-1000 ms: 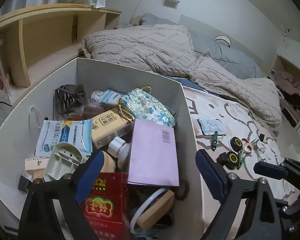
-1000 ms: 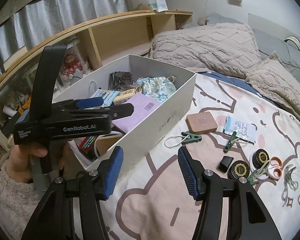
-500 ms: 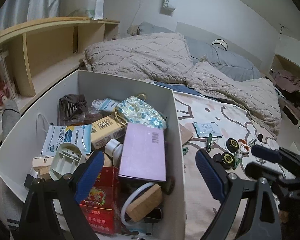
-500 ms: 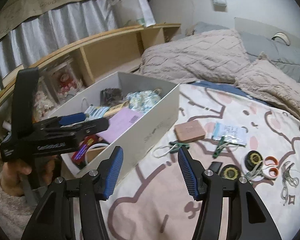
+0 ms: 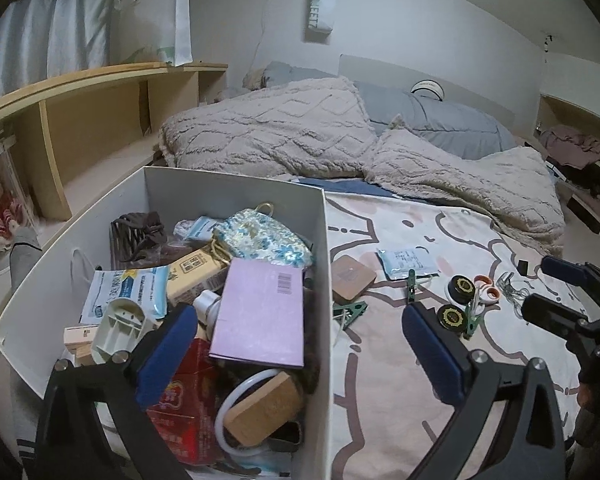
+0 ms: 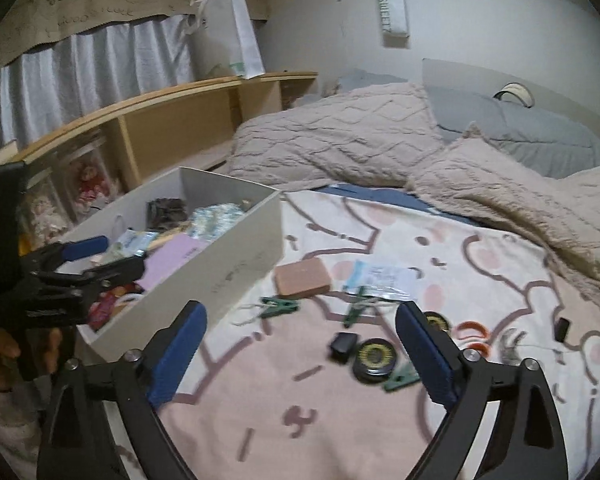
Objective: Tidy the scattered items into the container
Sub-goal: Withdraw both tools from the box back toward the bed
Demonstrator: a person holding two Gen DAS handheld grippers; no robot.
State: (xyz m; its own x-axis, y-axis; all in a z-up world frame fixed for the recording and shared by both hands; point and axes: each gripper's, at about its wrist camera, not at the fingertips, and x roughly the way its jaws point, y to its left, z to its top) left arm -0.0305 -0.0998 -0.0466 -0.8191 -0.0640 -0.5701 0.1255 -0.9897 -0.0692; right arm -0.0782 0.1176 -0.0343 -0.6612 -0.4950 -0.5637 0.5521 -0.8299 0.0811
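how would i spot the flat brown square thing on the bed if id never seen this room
Start at the white box standing on the cartoon-print bedsheet. Just outside its long side wall lies the flat brown square, beside a blue-and-white packet. It is the only tan, rounded-corner slab among the small green clips and round black tins.

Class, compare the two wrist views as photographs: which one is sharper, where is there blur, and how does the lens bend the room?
Left wrist view: sharp, the white box and its contents crisp, lighting dim and cool. Right wrist view: motion-smeared, the green clips and round tins soft. Both: fisheye bowing of the wooden shelf, with dark corners.
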